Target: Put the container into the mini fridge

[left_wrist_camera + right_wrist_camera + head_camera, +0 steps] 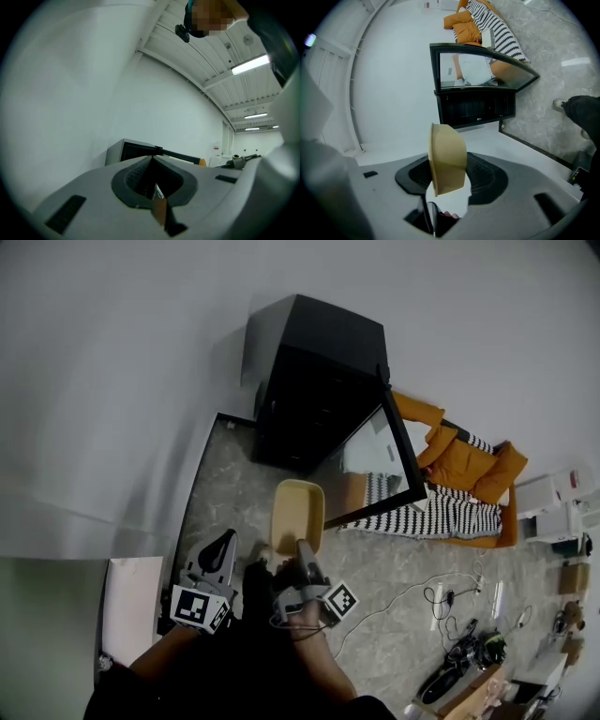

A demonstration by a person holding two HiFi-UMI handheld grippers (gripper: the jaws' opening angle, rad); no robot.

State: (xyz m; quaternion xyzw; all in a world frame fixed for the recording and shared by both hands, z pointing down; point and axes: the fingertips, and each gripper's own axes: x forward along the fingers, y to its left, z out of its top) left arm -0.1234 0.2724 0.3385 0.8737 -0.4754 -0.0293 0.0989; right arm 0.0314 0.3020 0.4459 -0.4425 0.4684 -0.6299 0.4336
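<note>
Clamped with the right gripper [450,177] on the rim of the shallow tan plastic container [447,154], holding it out front, short of the black mini fridge [476,108] with glass door [483,70] swung wide to receive it. Holding the left gripper [152,161] closed on nothing, off to the side, probably to leave the way clear.

Container [296,512]: pale tan tub, rounded corners, nothing visible inside. In head view it sits at centre of frame with open side up. You hold it in right gripper [302,554], jaws clamped on near rim. In right gripper view, container [446,159] stands on edge at centre, rim toward left of frame.

Mini fridge [319,381]: black box, upper centre of head view. Its glass door [394,460] is swung wide open toward right of frame; inside is dark. Container is outside fridge, near open front, not touching it.
</note>
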